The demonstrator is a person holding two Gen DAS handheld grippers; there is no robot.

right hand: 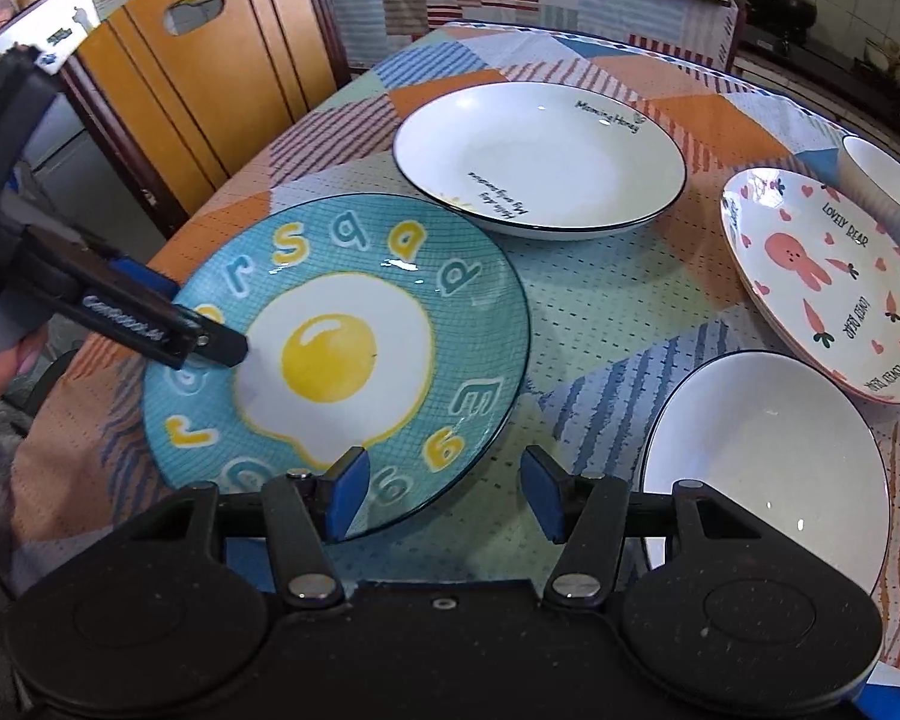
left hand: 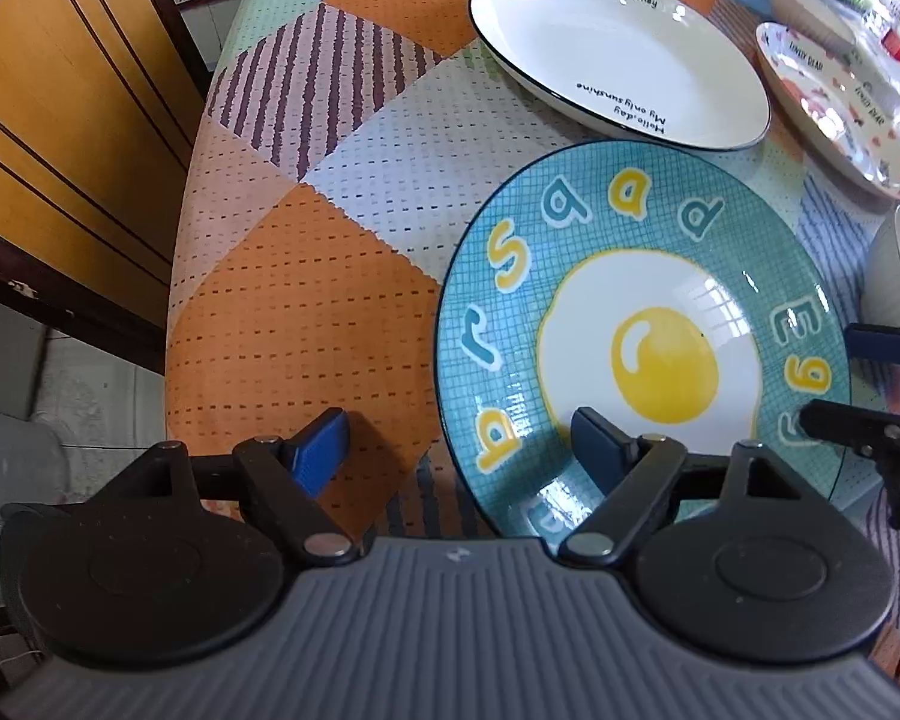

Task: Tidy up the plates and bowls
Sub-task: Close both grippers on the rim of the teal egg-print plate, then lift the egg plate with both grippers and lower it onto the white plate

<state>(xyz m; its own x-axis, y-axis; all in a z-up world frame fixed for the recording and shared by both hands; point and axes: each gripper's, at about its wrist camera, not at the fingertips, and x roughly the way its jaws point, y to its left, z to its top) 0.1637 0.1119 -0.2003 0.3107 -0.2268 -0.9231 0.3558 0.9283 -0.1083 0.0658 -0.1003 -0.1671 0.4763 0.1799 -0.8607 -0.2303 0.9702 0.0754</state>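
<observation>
A teal plate (left hand: 642, 240) (right hand: 354, 252) with a fried-egg picture and letters lies on the patchwork tablecloth. My left gripper (left hand: 462, 450) stands open across its near-left rim: one blue pad is over the plate, the other over the cloth. In the right wrist view that left gripper (right hand: 192, 324) reaches in from the left over the same rim. My right gripper (right hand: 444, 492) is open too and straddles the near-right rim, with its left pad over the plate. No pad visibly presses the plate. The right gripper's fingers (left hand: 840, 420) show at the left wrist view's right edge.
Behind lies a white deep plate (left hand: 618, 54) (right hand: 540, 162) with black lettering. A pink rabbit plate (right hand: 828, 288) (left hand: 834, 102) lies to the right. A white bowl (right hand: 762, 468) is near right, and another bowl (right hand: 888, 186) is far right. A wooden chair (right hand: 198, 90) stands at the table's left edge.
</observation>
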